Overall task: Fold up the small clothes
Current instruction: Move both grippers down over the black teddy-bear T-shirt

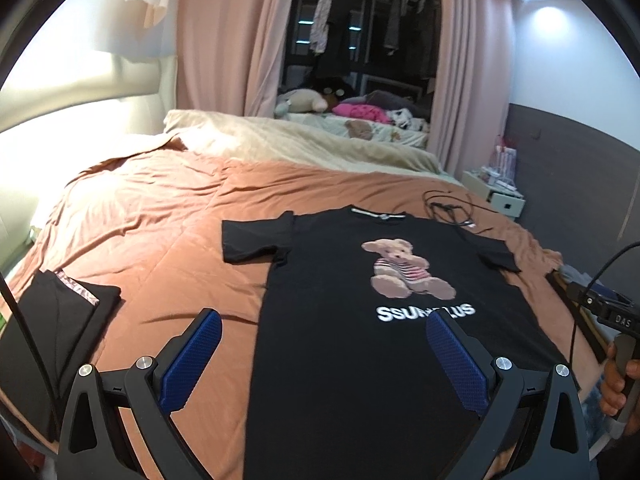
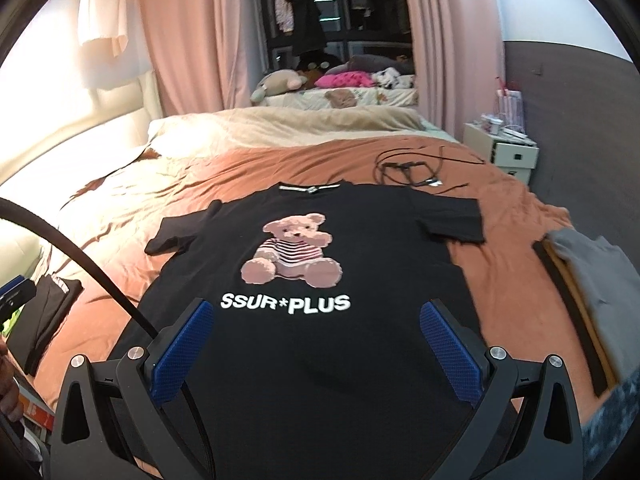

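Black teddy-bear t-shirt (image 2: pixel 320 272) lies flat, face up, sleeves out, on the rust-colored bedspread (image 1: pixel 160 216). Left gripper (image 1: pixel 324 344) and right gripper (image 2: pixel 316 332) hover wide apart, empty. Only right view shows the grey garment (image 2: pixel 596 276).

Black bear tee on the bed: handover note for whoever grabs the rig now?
Left hand-held gripper: open, empty, above the tee's lower half.
Right hand-held gripper: open, empty, also over the lower half.
Black tee: spread flat, print up, sleeves out, on the orange bedspread. No fold made yet.
Folded black garment: on the left, looks done.
Grey garment: on the right.
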`<control>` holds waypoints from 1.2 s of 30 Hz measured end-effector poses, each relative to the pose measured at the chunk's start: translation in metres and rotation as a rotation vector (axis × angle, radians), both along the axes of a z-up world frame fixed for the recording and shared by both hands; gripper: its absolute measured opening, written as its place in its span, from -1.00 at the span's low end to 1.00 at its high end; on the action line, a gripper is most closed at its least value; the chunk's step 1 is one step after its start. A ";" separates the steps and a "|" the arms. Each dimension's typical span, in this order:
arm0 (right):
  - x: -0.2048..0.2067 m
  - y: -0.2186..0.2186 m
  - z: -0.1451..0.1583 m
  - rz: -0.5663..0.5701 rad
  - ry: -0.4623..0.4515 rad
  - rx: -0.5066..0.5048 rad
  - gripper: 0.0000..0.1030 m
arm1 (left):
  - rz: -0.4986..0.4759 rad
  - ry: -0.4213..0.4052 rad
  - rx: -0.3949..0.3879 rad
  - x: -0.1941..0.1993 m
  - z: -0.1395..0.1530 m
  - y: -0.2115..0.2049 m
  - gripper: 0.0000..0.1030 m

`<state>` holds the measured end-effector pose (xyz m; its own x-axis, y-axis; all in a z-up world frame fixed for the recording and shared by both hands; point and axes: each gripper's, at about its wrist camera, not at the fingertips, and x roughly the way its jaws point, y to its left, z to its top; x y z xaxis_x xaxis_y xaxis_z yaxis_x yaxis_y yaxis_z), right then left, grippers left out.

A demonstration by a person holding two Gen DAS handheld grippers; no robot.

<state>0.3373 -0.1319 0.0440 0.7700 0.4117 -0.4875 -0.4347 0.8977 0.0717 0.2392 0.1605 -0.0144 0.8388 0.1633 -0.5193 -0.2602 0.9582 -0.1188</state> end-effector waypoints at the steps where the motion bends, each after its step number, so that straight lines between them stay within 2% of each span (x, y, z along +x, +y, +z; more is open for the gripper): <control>1: 0.007 0.004 0.001 0.006 0.004 -0.005 1.00 | 0.006 0.008 -0.006 0.005 0.000 0.003 0.99; 13: 0.095 0.048 0.012 0.099 0.060 0.000 1.00 | 0.090 0.060 -0.041 0.069 -0.003 0.056 0.98; 19: 0.128 0.076 0.012 0.136 0.061 0.001 0.99 | 0.125 0.101 -0.065 0.105 -0.012 0.090 0.79; 28: 0.188 0.136 -0.005 0.206 0.137 -0.013 0.50 | 0.137 0.155 -0.111 0.161 -0.038 0.144 0.54; 36: 0.235 0.191 -0.026 0.247 0.221 -0.023 0.19 | 0.140 0.195 -0.161 0.211 -0.068 0.189 0.30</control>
<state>0.5722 0.0587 0.0176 0.5222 0.5600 -0.6432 -0.6159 0.7693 0.1697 0.4503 0.3493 -0.0825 0.6959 0.1732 -0.6970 -0.4217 0.8841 -0.2014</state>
